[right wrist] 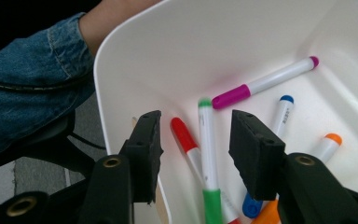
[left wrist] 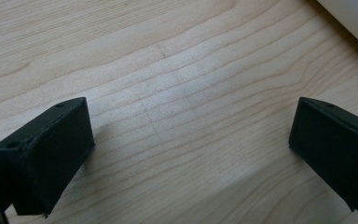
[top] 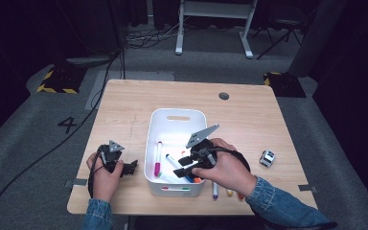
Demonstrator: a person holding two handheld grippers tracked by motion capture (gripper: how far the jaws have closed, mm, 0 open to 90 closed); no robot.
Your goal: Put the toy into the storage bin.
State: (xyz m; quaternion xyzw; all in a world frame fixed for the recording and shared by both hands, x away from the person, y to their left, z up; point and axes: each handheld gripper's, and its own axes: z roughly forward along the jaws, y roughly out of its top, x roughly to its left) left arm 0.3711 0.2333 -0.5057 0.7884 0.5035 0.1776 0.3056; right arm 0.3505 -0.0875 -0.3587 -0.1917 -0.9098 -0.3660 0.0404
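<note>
Green-capped and white-barrelled, the green marker (right wrist: pixel 208 154) lies in the gap between the right gripper's (right wrist: pixel 193 144) two jaws, which stand apart with no pad pressing on it; the marker rests among others on the floor of the white bin (right wrist: pixel 135 51). Just left of it, under the left-hand jaw in the right gripper view, lies a red marker (right wrist: pixel 185 137). Past the far jaw sit a blue marker (right wrist: pixel 283 112) and an orange-capped marker (right wrist: pixel 328 143), and beyond the jaw tips a magenta marker (right wrist: pixel 265 82) lies slantwise across the bin floor. The bin's curved wall rises close beside the left-hand jaw, and behind it a denim sleeve (right wrist: pixel 32 79) shows.

From above, the right gripper (top: pixel 191 168) reaches into the near right corner of the bin (top: pixel 178 115). A few more markers (top: pixel 215 192) lie on the table (top: pixel 124 105) under that hand, and a small toy car (top: pixel 267 158) sits well off to its right. The left gripper (top: pixel 128 166) rests on the wood just left of the bin, its jaws wide apart over bare tabletop (left wrist: pixel 182 93).
</note>
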